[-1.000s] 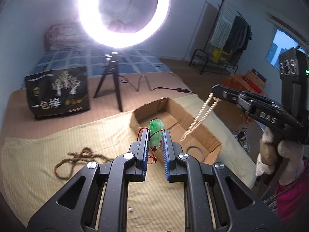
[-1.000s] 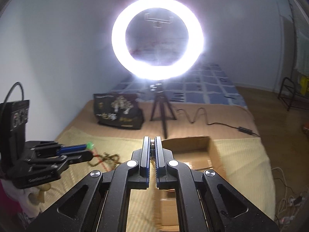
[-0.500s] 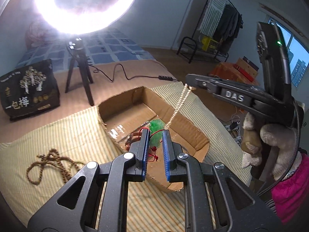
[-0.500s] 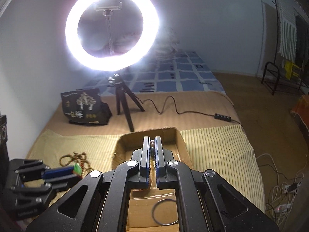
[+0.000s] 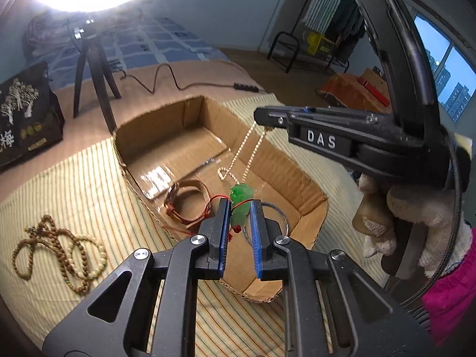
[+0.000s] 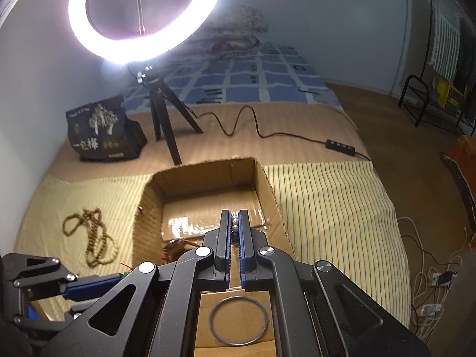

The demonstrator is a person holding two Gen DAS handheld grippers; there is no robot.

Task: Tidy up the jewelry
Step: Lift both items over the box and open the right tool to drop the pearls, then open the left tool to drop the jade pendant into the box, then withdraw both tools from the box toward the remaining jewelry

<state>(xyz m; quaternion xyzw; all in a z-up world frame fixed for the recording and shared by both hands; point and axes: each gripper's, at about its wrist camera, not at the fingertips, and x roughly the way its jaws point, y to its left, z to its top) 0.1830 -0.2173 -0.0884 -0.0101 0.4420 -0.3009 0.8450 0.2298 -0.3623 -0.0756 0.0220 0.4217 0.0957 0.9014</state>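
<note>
Brown wooden bead strands [image 5: 56, 250] lie in a heap on the striped bed cover [image 5: 89, 184], left of the cardboard box [image 5: 309, 208] and not yet collected. The left gripper [image 5: 240, 208] is clenched on a green jade pendant [image 5: 241, 197] with red cord, held over the box's near end, above a bracelet [image 5: 186, 202] already inside. To the right, the right gripper [image 6: 235, 229] is clamped tight on a pale bead necklace [image 5: 244, 151], whose loop hangs into the box.

Risk, as judged: the dangling necklace hangs close to the pendant's cord; releasing both together could tangle them. A drop near the front wall could also land outside.

Against the earlier frames, both grippers have come lower and further over the box, and the necklace now reaches inside it.
</note>
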